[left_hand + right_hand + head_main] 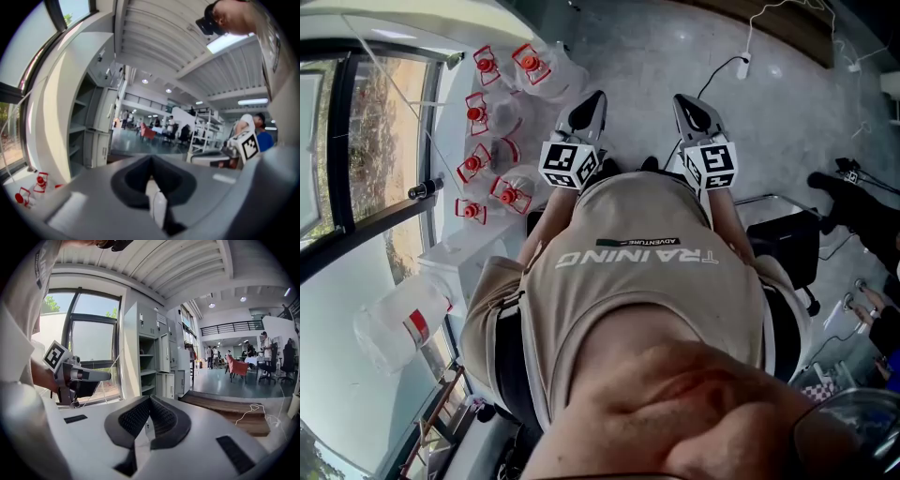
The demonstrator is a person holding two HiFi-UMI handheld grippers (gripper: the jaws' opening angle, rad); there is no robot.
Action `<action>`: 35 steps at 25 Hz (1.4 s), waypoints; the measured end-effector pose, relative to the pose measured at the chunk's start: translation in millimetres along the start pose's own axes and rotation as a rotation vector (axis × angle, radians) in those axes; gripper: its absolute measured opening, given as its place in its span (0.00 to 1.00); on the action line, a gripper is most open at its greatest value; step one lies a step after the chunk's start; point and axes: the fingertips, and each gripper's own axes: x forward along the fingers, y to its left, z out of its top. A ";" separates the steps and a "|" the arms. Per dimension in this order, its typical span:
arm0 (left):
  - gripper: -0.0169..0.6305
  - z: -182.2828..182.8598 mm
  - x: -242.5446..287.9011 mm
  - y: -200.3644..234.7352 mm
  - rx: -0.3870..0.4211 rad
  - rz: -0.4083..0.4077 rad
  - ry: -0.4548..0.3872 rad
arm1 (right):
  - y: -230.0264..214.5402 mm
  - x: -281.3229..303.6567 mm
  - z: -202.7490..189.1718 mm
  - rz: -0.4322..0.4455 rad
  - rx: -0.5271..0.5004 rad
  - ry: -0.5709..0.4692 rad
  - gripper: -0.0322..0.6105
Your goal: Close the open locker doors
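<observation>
A grey locker bank (157,357) stands by the window in the right gripper view, some metres ahead. Its left column shows bare shelves (146,363), and a door (165,352) hangs ajar beside them. The same lockers (91,129) show at the left of the left gripper view, with open shelves facing me. Both grippers are held up in front of the person's chest, far from the lockers. My left gripper (594,99) (151,161) is shut on nothing. My right gripper (686,101) (149,401) is shut too, and nothing is between its jaws.
Several water jugs with red caps (502,122) (28,191) stand on the floor by the window. A black office chair (787,246) is at my right. A low wooden step (225,406) with a white cable (255,411) lies ahead. People and chairs are far off in the hall.
</observation>
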 end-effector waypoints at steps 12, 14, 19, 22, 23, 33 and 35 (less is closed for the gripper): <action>0.03 -9.3 29.0 32.3 -0.017 0.014 0.044 | -14.8 42.1 -9.3 0.063 0.043 0.002 0.07; 0.03 -4.3 43.3 44.2 -0.012 -0.003 0.031 | -24.6 58.9 0.1 0.045 0.039 -0.011 0.07; 0.03 13.6 71.7 75.5 -0.001 -0.061 0.009 | -40.6 97.9 30.5 -0.013 0.108 -0.049 0.07; 0.03 26.0 91.7 95.4 0.014 -0.104 0.004 | -49.3 124.9 48.5 -0.035 0.103 -0.061 0.07; 0.03 29.7 97.3 101.9 0.016 -0.118 0.003 | -51.9 133.1 53.1 -0.046 0.102 -0.064 0.07; 0.03 44.6 125.9 165.0 0.016 -0.175 0.011 | -50.7 188.6 65.9 -0.121 0.109 -0.036 0.07; 0.03 48.0 131.3 169.6 0.009 -0.175 0.005 | -55.4 195.2 68.1 -0.121 0.102 -0.029 0.07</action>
